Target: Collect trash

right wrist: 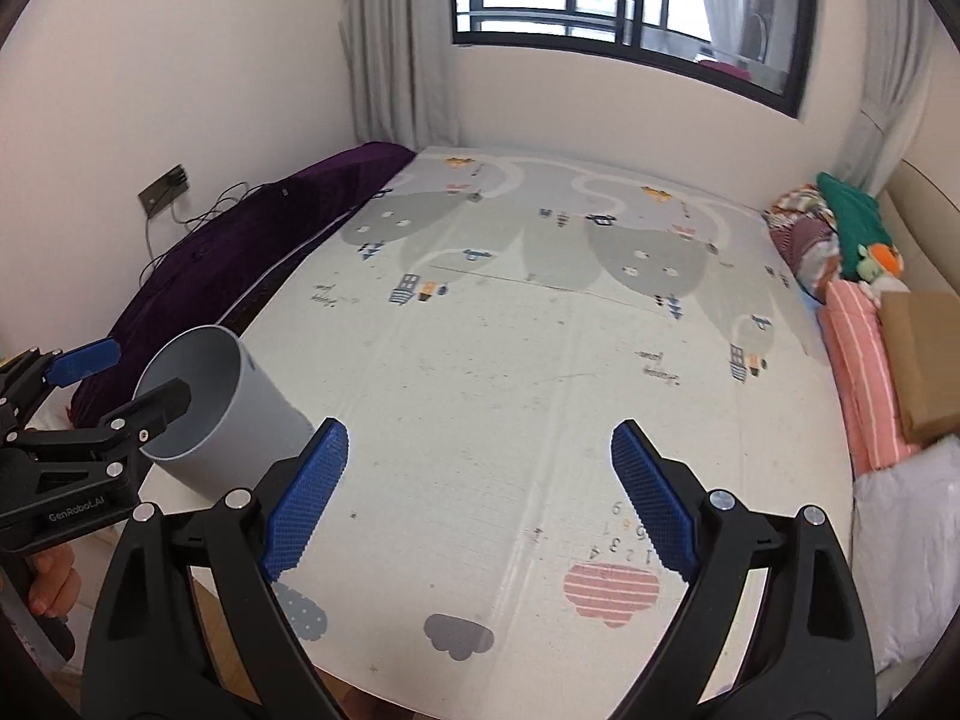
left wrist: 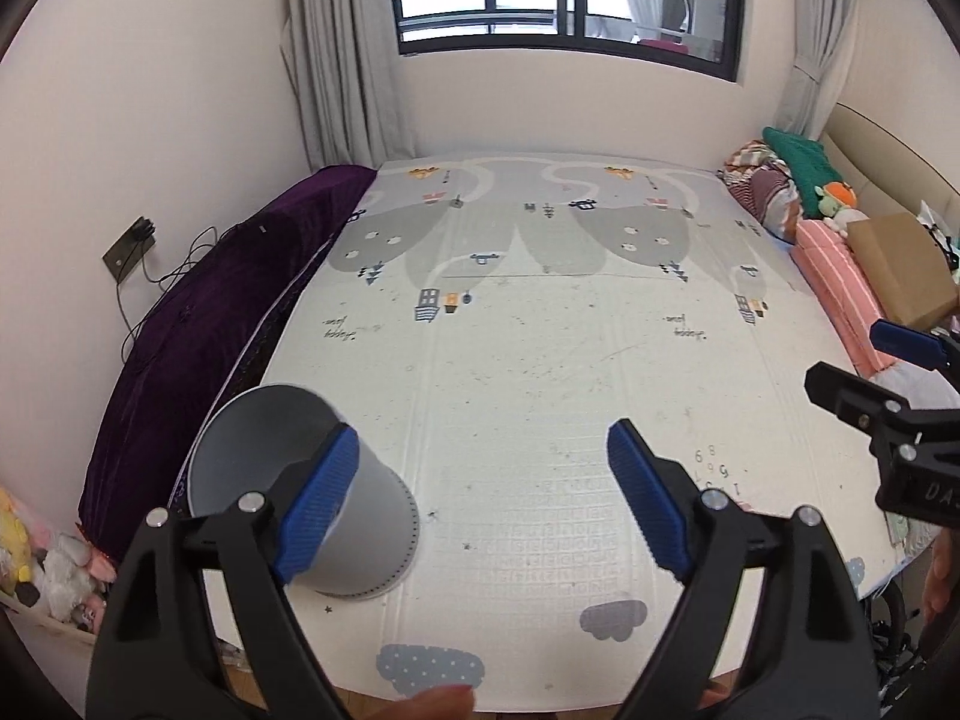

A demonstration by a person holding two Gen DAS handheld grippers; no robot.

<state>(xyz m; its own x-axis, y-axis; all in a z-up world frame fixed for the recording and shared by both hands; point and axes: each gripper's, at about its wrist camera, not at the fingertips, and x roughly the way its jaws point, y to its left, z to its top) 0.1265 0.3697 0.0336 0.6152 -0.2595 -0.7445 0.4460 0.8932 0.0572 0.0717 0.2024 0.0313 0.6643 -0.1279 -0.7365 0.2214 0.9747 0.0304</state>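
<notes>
1. Both grippers hang over a big play mat (left wrist: 528, 372) printed with houses, clouds and little numbers, which covers what looks like a bed.
2. The left gripper (left wrist: 480, 498) has its jaws spread wide with nothing between them. Its left blue pad (left wrist: 318, 504) overlaps the bin in the left wrist view, but from the other camera the gripper looks to sit beside and slightly over the rim, so I wouldn't call it a grip.
3. The right gripper (right wrist: 480, 495) is wide open too, only bare mat between the blue pads (right wrist: 651, 498).
4. The task's thing here is a grey trash bin (right wrist: 222, 408), a plain round one, standing upright near the mat's front left corner, mouth up. The inside looks empty from the right wrist view, though part of it is hidden.
5. I can't spot any actual trash on the mat, only small dark specks too tiny to tell apart.
6. Along the left edge there's a dark purple blanket (left wrist: 198, 324) against the wall.
7. On the right side: a pink striped pillow (right wrist: 852, 360), a brown cardboard box (right wrist: 924, 360), and a green stuffed toy (right wrist: 852, 222) further back.
</notes>
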